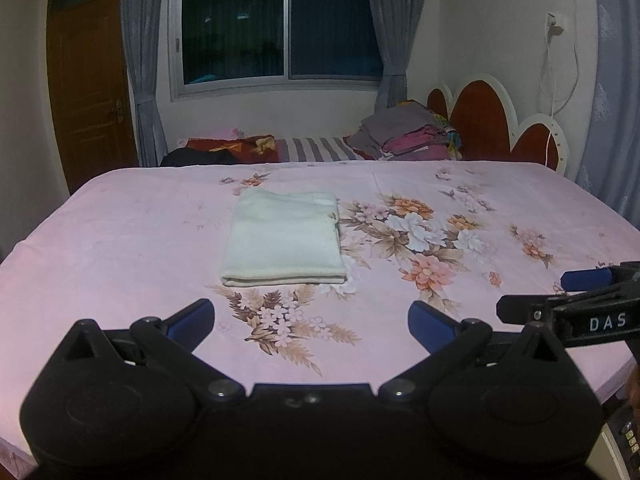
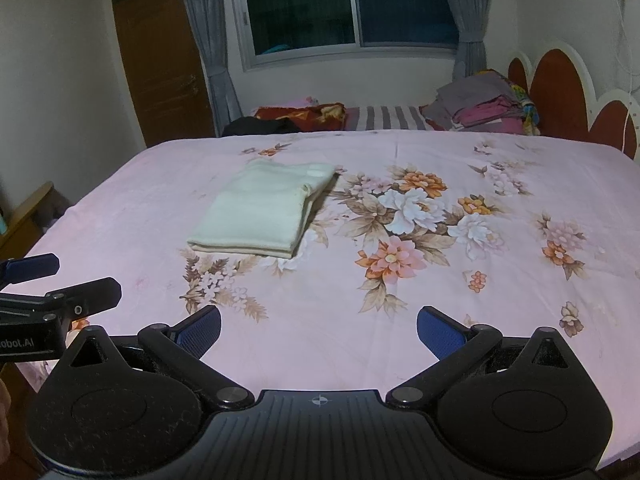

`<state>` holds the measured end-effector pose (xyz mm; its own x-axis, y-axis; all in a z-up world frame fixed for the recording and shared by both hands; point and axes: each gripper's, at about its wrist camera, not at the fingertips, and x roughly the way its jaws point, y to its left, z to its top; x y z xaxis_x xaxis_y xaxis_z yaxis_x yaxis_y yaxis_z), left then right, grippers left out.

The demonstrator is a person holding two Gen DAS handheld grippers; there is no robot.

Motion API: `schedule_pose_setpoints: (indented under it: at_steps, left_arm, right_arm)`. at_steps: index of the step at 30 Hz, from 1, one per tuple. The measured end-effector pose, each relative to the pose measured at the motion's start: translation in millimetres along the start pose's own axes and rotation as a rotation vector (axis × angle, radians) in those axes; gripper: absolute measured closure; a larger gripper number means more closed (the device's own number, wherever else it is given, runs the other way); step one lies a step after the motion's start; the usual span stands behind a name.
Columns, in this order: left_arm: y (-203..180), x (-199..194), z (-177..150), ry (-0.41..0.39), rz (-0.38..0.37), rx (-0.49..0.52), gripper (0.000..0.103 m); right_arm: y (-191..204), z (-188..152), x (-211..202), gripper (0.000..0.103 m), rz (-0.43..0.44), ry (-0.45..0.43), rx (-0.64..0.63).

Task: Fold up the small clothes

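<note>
Left wrist view: my left gripper [image 1: 311, 318] and right gripper [image 2: 319, 326] gape empty; the folded cream garment [image 1: 283, 237] looks soft and light, best pinched at its near edge.

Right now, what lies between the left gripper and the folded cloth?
Only bare bedsheet with a printed flower pattern lies between the open left gripper and the folded cloth; the left wrist view shows it.

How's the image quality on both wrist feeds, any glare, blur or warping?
Left wrist view: fisheye bows the bed edge, dark corners, soft but readable folded cloth. Right wrist view: same warping, even indoor light, no glare, window black outside.
</note>
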<state>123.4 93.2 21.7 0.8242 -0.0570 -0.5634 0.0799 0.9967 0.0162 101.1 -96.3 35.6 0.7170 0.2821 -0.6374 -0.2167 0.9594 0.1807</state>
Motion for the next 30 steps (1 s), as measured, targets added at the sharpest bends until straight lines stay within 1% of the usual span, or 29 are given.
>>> schedule_pose_setpoints:
  at_steps: [19,30]
  left_arm:
    - [-0.1,-1.3,-0.3,-0.007,-0.010,0.006,0.000]
    - [5.2,-3.3,-3.1,-0.016,-0.004,-0.011,0.000]
  right_arm:
    - [2.8,-1.5,-5.8,0.000,-0.002,-0.005,-0.007]
    - [7.3,-1.1,-2.8,0.000,0.005,-0.007,-0.015]
